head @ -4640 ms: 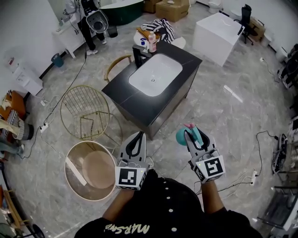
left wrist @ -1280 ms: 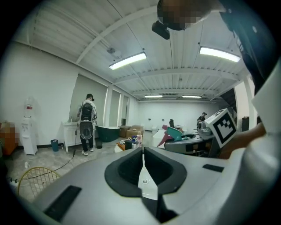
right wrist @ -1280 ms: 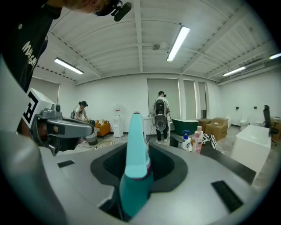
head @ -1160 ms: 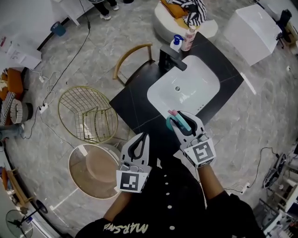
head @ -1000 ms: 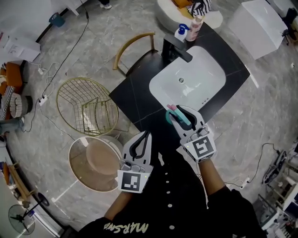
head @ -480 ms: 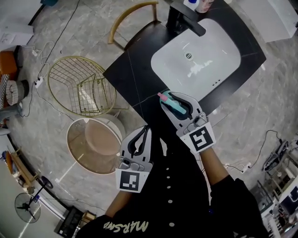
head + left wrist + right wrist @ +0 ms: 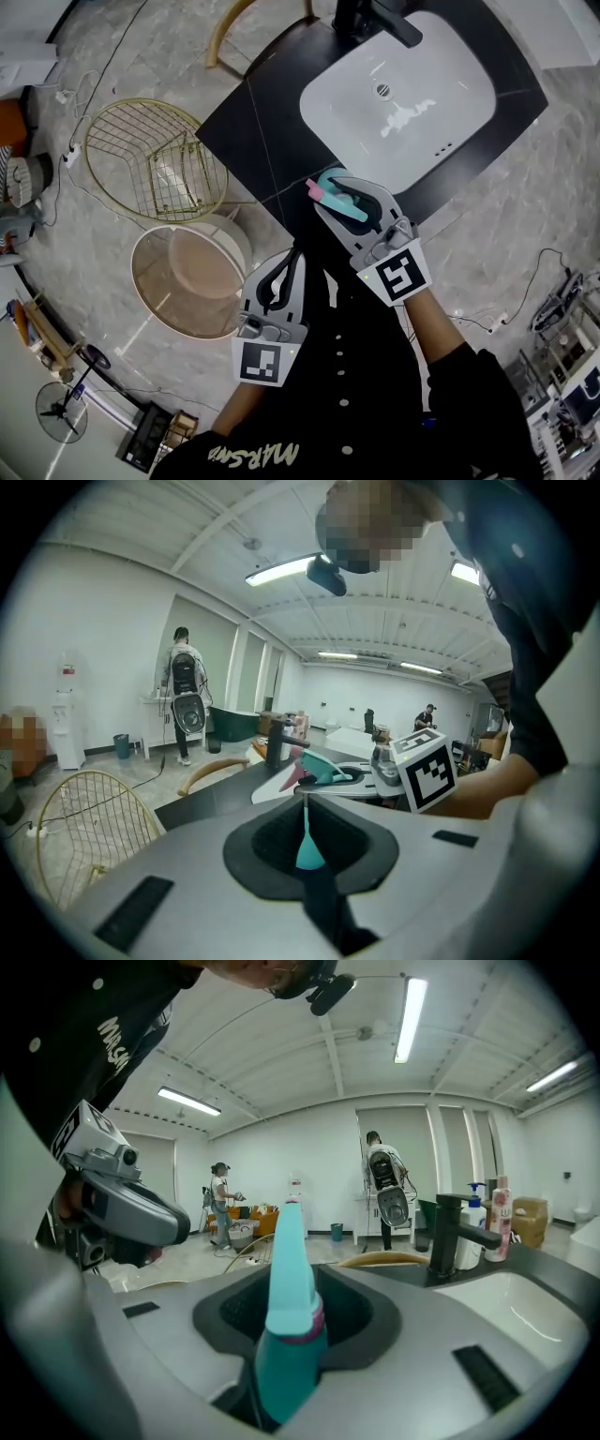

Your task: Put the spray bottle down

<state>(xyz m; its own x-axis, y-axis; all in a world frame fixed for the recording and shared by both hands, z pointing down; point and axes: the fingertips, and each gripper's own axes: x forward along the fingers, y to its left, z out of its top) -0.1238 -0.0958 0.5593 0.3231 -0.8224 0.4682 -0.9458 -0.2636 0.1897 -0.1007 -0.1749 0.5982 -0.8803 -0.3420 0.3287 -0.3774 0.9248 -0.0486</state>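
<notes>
Spray bottle (image 7: pixel 330 187): teal, with a pink band and a pink nozzle tip. It is held off to the near side of the sink, over the near edge of the black desk (image 7: pixel 267 117). Whether its base touches the desk cannot be told.
Bottle in the right gripper view: the tapered teal head rises from between the two fingers and fills the gap between them.
Right gripper (image 7: pixel 345 193): its fingers pinch the spray bottle, one on each side of the body. The marker cube (image 7: pixel 395 276) sits behind them, toward the person's wrist.
Left gripper (image 7: pixel 293 255): it is just beside the right gripper, nearer the person, short of the desk's edge. Its fingers are pressed together at the tips and carry nothing.
Left gripper view: it looks across at the spray bottle and at the right gripper's marker cube.
Sink basin (image 7: pixel 398 84): white and oval, sunk in the desk just beyond the bottle.
Faucet (image 7: pixel 375 17): black, at the far rim of the basin.
Pump bottles (image 7: pixel 480 1207): they stand by the faucet and show in the right gripper view.
Gold wire chair (image 7: pixel 155 159): on the grey marble floor (image 7: pixel 525 206), left of the desk.
Round white-rimmed tub (image 7: pixel 187 281): on the floor, near the wire chair and beside the left gripper.
Person with a backpack (image 7: pixel 384 1190): standing well apart, across the room.
</notes>
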